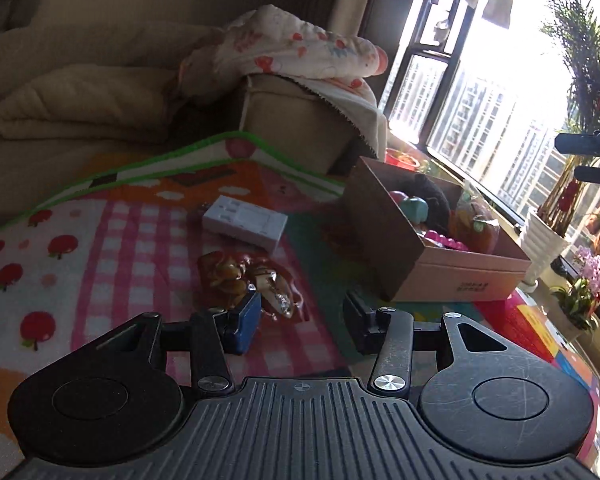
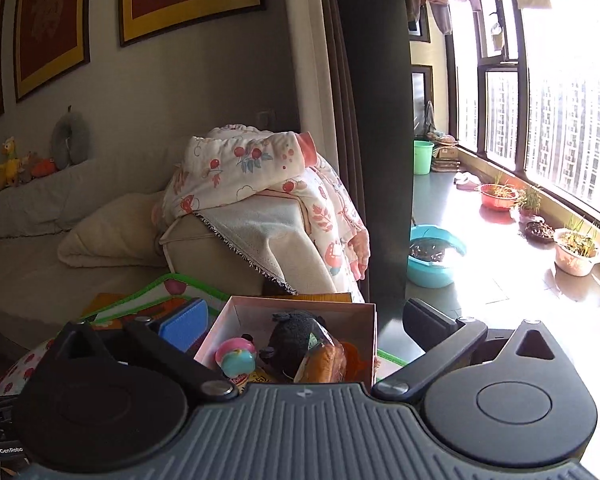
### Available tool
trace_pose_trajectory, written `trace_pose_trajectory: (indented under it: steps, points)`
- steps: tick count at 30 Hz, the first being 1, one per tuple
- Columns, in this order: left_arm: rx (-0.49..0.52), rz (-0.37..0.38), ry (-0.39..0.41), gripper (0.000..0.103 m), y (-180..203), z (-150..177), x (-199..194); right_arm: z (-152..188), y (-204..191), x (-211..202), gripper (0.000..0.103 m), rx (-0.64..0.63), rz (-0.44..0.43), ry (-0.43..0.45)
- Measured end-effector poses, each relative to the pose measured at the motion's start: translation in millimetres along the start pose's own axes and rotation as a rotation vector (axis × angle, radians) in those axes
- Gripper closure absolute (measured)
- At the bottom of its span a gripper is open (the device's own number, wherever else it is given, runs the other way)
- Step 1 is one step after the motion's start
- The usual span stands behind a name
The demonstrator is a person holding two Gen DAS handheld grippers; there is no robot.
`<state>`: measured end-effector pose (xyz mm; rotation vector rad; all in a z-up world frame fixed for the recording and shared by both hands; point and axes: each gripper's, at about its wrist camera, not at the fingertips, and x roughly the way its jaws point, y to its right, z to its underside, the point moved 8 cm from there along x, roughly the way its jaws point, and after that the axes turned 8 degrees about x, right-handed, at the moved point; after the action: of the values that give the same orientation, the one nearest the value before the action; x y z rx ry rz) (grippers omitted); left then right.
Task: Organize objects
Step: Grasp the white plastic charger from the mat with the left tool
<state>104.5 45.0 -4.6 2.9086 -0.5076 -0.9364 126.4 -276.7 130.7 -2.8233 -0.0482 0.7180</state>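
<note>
In the left wrist view a brown cardboard box [image 1: 392, 240] stands on the colourful play mat [image 1: 112, 240], holding a black plush, a teal toy and an orange packet. A clear packet of brown snacks [image 1: 236, 276] lies just past my left gripper's blue fingertip. A white plastic block [image 1: 246, 220] lies farther back. My left gripper [image 1: 302, 312] is open, with only mat between its fingers. In the right wrist view my right gripper [image 2: 304, 316] stands wide open and empty above the same box [image 2: 240, 312], over the black plush [image 2: 296, 332] and teal toy [image 2: 238, 360]. Black bars at the left view's right edge look like the right gripper [image 1: 588, 160].
A beige sofa [image 1: 80, 100] backs the mat, with a floral garment [image 2: 252, 168] draped over its arm. Right of the box run a dark curtain [image 2: 372, 120], the window, a white planter [image 1: 540, 244], pink flowers [image 1: 596, 280], a blue basin [image 2: 432, 260] and plant pots [image 2: 576, 252].
</note>
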Motion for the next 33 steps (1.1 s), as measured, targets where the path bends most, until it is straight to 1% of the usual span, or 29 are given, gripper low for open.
trace_pose_trajectory:
  steps: [2, 6, 9, 11, 13, 16, 20, 22, 24, 25, 27, 29, 31, 32, 33]
  points:
    - [-0.009, -0.009, -0.02, 0.053, -8, 10, 1, 16, -3, 1, 0.0, -0.021, 0.004, -0.027]
    - [-0.006, -0.016, -0.042, 0.053, -11, 17, 4, 51, -12, 7, 0.0, -0.091, 0.037, -0.075]
    - [0.004, -0.026, -0.03, 0.053, -12, 16, 4, 76, -21, 11, 0.0, -0.137, 0.037, -0.115]
    - [0.018, -0.032, -0.024, 0.053, -15, 11, 5, 88, -25, 13, 0.0, -0.167, 0.037, -0.133]
    - [0.01, -0.051, -0.024, 0.053, -21, 6, 8, 97, -30, 14, 0.0, -0.19, 0.036, -0.143]
    - [-0.065, -0.08, -0.02, 0.053, -35, -3, 13, 105, -35, 14, 0.0, -0.203, 0.025, -0.154]
    - [-0.195, -0.087, -0.004, 0.053, -48, -25, 29, 116, -37, 17, 0.0, -0.19, 0.002, -0.187]
    - [-0.266, -0.088, -0.029, 0.053, -50, -37, 43, 127, -37, 23, 0.0, -0.171, -0.008, -0.22]
    - [-0.316, -0.076, -0.052, 0.053, -43, -54, 60, 142, -37, 29, 0.0, -0.157, -0.01, -0.255]
    - [-0.329, -0.085, -0.069, 0.053, -40, -60, 68, 150, -37, 32, 0.0, -0.153, -0.006, -0.268]
    - [-0.375, -0.132, -0.111, 0.053, -38, -72, 88, 164, -35, 36, 0.0, -0.148, -0.003, -0.287]
    - [-0.423, -0.156, -0.146, 0.053, -39, -80, 110, 176, -31, 40, 0.0, -0.128, -0.002, -0.31]
    - [-0.442, -0.189, -0.178, 0.053, -39, -85, 127, 188, -25, 45, 0.0, -0.098, 0.003, -0.337]
    - [-0.445, -0.196, -0.194, 0.053, -38, -87, 136, 194, -23, 46, 0.0, -0.091, 0.004, -0.34]
    - [-0.443, -0.198, -0.206, 0.053, -36, -88, 143, 197, -23, 45, 0.0, -0.105, 0.005, -0.318]
